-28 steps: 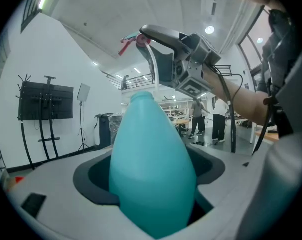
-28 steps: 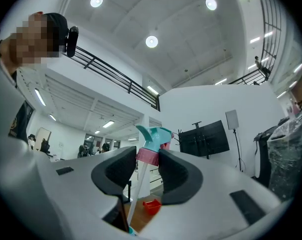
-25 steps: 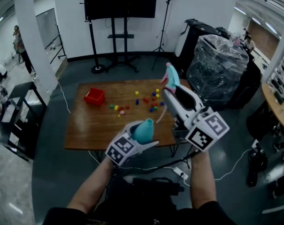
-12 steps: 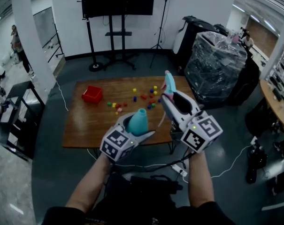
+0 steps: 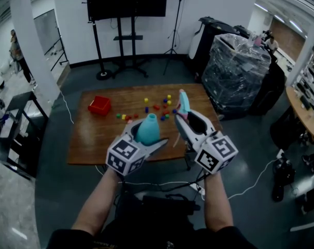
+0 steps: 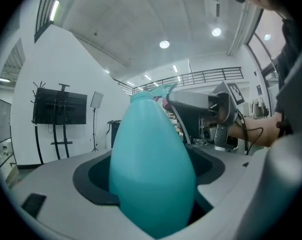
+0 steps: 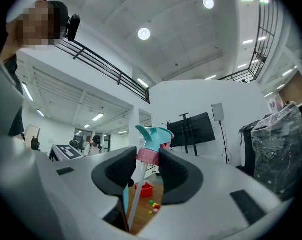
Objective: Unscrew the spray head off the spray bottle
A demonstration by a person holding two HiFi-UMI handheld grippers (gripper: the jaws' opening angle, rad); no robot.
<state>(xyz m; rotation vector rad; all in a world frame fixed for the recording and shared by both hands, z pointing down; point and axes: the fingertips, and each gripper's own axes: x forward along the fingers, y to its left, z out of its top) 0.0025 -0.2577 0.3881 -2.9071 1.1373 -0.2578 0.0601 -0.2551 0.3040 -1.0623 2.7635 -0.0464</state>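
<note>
bottle left of spray head, table beyond

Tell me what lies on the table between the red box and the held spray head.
Scattered small coloured blocks on the wooden table; the head view shows them.

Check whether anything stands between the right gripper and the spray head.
Nothing visible does. The right gripper already grips the spray head by its pink collar, apart from the bottle held in the left gripper.
</note>
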